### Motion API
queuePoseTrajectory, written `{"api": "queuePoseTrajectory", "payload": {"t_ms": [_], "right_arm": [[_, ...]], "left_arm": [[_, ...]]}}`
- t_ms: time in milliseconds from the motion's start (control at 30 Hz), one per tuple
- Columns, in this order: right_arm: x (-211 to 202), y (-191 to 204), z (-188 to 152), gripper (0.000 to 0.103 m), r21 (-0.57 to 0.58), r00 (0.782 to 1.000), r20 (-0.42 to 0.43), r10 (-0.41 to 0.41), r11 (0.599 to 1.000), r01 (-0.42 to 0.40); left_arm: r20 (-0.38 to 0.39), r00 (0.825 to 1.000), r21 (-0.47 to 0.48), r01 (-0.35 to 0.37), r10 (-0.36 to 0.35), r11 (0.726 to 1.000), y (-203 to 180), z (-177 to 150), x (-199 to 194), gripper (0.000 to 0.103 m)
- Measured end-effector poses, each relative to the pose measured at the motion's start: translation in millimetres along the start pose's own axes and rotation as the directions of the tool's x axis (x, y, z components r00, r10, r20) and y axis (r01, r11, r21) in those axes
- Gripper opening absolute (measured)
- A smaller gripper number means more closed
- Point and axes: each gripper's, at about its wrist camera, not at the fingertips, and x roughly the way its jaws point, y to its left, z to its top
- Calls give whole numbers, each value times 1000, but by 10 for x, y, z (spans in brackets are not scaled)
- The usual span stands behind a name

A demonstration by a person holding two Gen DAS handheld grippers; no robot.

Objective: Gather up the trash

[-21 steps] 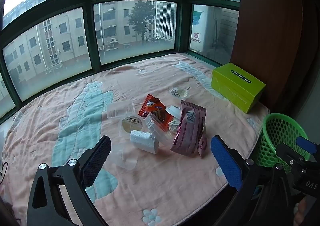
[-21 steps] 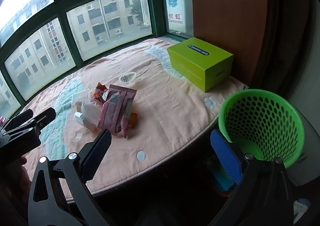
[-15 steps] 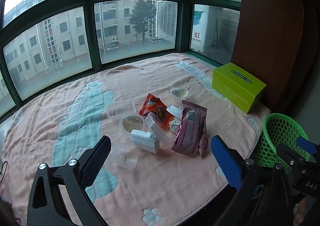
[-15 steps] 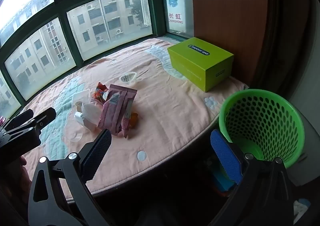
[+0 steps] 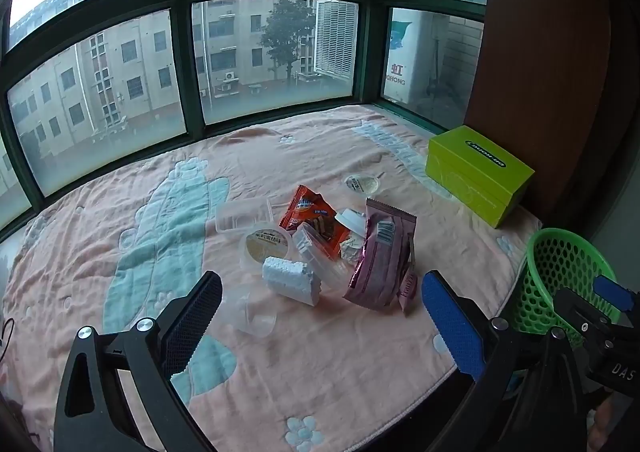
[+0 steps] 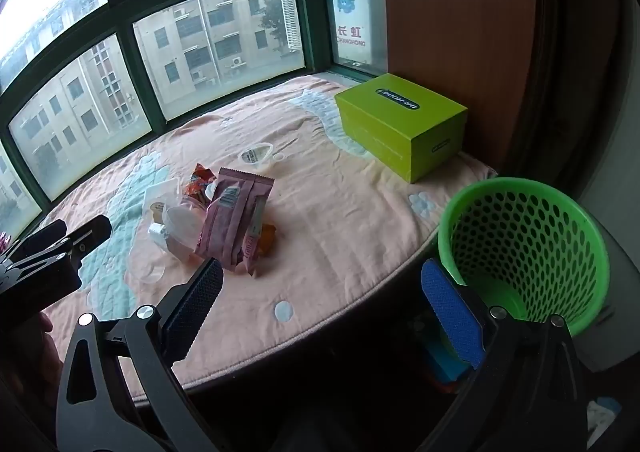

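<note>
A heap of trash lies on the pink blanket (image 5: 280, 372): a pink wrapper (image 5: 382, 258) (image 6: 236, 217), an orange snack bag (image 5: 310, 213), a white foam block (image 5: 290, 280), a lidded cup (image 5: 264, 246) and clear plastic containers (image 5: 244, 213). A green mesh basket (image 6: 528, 244) (image 5: 560, 280) stands off the blanket's right edge. My left gripper (image 5: 320, 326) is open and empty, held short of the heap. My right gripper (image 6: 322, 310) is open and empty, above the blanket's front edge, left of the basket.
A lime-green box (image 5: 478, 173) (image 6: 400, 121) sits at the blanket's right rear by a brown panel. A clear lid (image 5: 362, 183) lies apart behind the heap. Windows bound the far side. The left gripper shows at the right wrist view's left edge (image 6: 60, 248).
Both views have shifted only slightly; the left gripper has crept a little towards the heap. Nothing was taken hold of or moved.
</note>
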Motion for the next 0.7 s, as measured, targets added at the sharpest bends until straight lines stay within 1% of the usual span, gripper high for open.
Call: {"api": "queuePoseTrajectory", "payload": {"t_ms": [700], "right_arm": [[2,7,6,98,-1,1000,-4,0,1000,0]], "left_arm": [[-4,1000,-8,4,-4,1000,36,1,9,97]]}}
